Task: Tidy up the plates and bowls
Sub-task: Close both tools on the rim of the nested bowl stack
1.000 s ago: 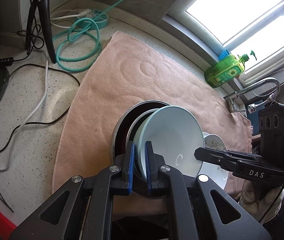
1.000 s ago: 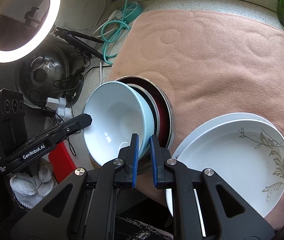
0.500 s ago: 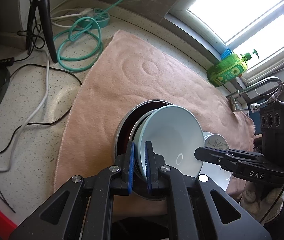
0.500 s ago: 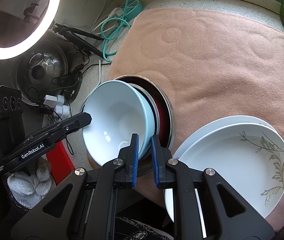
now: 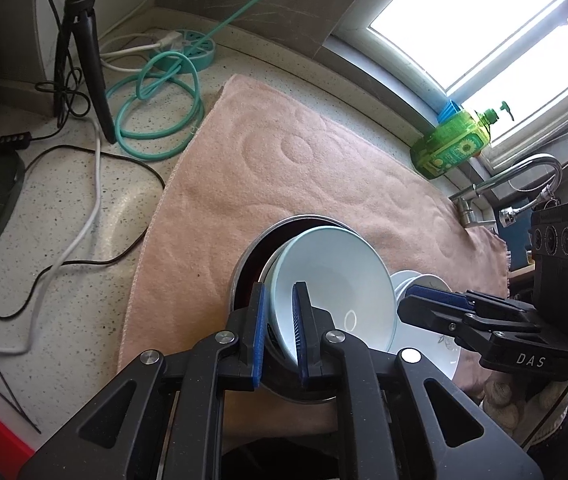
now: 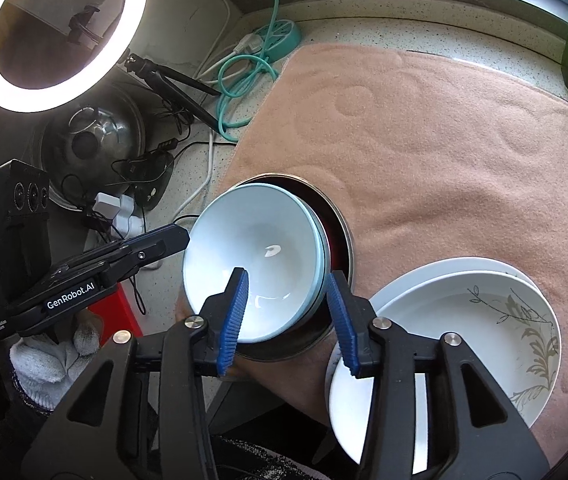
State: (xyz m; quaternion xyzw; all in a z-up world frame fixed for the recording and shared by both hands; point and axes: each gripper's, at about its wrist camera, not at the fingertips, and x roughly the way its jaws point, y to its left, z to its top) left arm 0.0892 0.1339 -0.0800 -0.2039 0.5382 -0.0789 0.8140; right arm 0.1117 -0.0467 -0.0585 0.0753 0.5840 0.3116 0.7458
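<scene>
- The speckled counter (image 5: pixel 64 216) carries a pink towel (image 5: pixel 284 184), and everything else sits on or beside that towel.
- On the towel's near edge stands a metal bowl with a dark red inside (image 6: pixel 340 236); nested in it, tilted, is the pale blue bowl (image 6: pixel 260 252), with another rim showing between them.
- Just beside that stack, still on the towel, lie two white plates (image 6: pixel 484 320), one in the other; the upper one has a leaf pattern.
- Your left gripper (image 5: pixel 278 332) has its jaws pinching the near rim of the pale blue bowl.
- Your right gripper (image 6: pixel 290 320) has just been opening; its jaws now stand spread on either side of the stacked bowls' rims, pads clear of them.
- Past the towel's far corner, a green soap bottle (image 5: pixel 452 146) stands at the window.
</scene>
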